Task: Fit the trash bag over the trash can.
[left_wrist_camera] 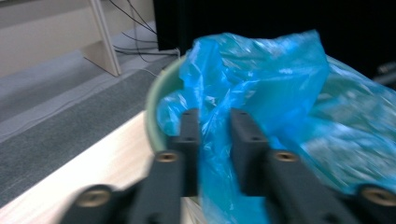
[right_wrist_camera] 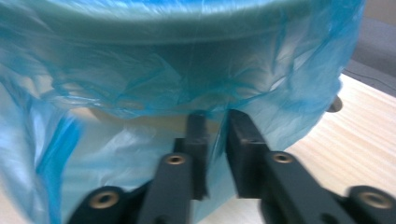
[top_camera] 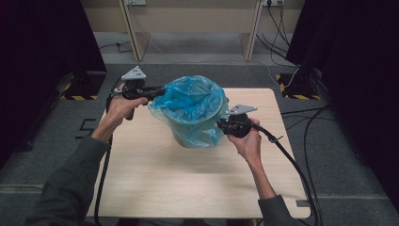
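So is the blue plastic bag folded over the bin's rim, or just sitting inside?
Folded over. The thin blue plastic bag lines the round pale green bin and drapes down outside its rim, where both tools pinch it.

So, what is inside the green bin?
A blue plastic bag lines the green bin; its edge is folded over the rim and hangs outside. The left gripper and right gripper each pinch it. The bag hides the bin's bottom.

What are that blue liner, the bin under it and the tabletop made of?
Liner: thin plastic film, it seems; glossy, see-through, crinkled. Bin: pale green, smooth, probably moulded plastic, though mostly covered. Tabletop: light wood grain, matt; whether solid wood or laminate, I cannot tell. Both claws pinch the liner.
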### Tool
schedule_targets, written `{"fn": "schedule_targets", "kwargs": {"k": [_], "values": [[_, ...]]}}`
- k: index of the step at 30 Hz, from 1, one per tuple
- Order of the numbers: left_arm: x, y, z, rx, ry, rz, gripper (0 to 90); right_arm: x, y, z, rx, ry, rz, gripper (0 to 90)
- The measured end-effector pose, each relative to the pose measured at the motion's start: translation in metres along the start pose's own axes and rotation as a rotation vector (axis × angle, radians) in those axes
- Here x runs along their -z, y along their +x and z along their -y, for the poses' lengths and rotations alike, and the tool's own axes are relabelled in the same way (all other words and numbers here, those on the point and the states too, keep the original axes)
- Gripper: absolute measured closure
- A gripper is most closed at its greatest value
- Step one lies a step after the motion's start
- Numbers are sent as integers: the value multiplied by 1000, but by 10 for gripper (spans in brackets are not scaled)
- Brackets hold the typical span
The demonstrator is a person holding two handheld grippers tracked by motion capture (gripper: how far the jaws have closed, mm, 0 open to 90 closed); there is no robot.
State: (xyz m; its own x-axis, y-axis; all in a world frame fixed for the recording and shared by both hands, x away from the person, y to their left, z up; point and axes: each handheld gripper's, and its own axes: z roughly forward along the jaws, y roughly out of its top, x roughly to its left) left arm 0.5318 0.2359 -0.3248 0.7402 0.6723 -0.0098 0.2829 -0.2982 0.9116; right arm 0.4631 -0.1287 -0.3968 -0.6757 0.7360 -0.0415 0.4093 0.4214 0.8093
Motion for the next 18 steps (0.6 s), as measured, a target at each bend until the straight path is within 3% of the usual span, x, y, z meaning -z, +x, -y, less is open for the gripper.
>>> {"fn": "schedule_targets", "kwargs": {"k": [2,3,5,9,12,13,14,15,18], "values": [[-2,5,0,12,-7,-20,861,-6,-6,1,7,17,0,876],[-7,18,1,57,-22,-41,863,-9,-9,2,9,27,5,890],[-12,30,5,94,-25,-64,863,-15,-14,4,13,42,11,900],[-22,44,19,140,6,-70,857,-24,-21,6,14,54,30,900],[-25,46,25,158,4,-62,855,-25,-23,5,15,49,28,884],[-24,46,29,160,7,-59,846,-23,-23,5,-1,61,33,735],[-24,46,29,160,7,-59,827,-23,-23,5,-1,61,33,735],[-19,44,30,164,-6,-46,806,-13,-21,3,2,58,65,633],[-11,41,29,160,-6,-30,771,12,-17,-6,-11,-5,108,548]]}}
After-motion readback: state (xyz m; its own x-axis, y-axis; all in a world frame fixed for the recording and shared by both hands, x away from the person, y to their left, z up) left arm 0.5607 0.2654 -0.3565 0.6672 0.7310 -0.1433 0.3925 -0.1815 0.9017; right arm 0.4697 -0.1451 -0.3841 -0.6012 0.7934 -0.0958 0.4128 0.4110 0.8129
